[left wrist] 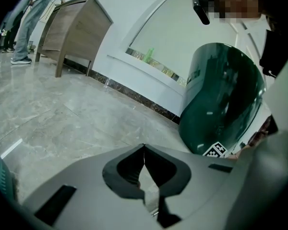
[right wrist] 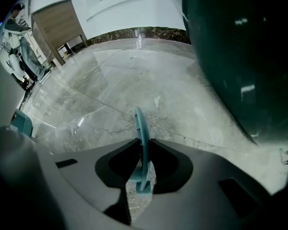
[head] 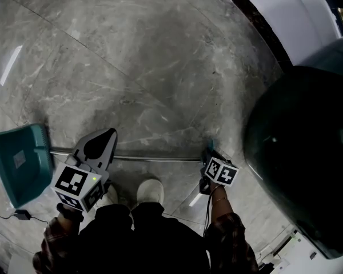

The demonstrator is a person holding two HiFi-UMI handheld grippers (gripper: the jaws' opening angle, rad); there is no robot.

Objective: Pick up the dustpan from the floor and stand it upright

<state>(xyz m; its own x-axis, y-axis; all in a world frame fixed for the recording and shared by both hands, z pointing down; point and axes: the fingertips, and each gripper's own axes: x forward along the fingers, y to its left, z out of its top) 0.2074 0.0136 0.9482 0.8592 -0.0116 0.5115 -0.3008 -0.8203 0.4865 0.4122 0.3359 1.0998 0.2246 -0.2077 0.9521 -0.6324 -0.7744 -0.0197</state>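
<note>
The dustpan lies flat on the grey marble floor. Its teal pan (head: 20,164) is at the left, and a thin metal pole (head: 154,158) runs right from it to a teal grip (right wrist: 139,121). My right gripper (head: 208,152) points steeply down with both jaws closed against that grip's thin loop (right wrist: 143,143). My left gripper (head: 106,135) hovers over the pole close to the pan. In the left gripper view its tips (left wrist: 144,147) meet with nothing clearly between them, and only a sliver of metal shows below. The pan (right wrist: 21,121) shows far left in the right gripper view.
A large dark green bin (head: 303,153) stands close on the right, by the white wall with dark skirting. A wooden cabinet (left wrist: 72,28) and standing people (left wrist: 24,23) are far off. The person's shoes (head: 150,190) are just behind the pole. A black plug and cable (head: 20,214) lie near the pan.
</note>
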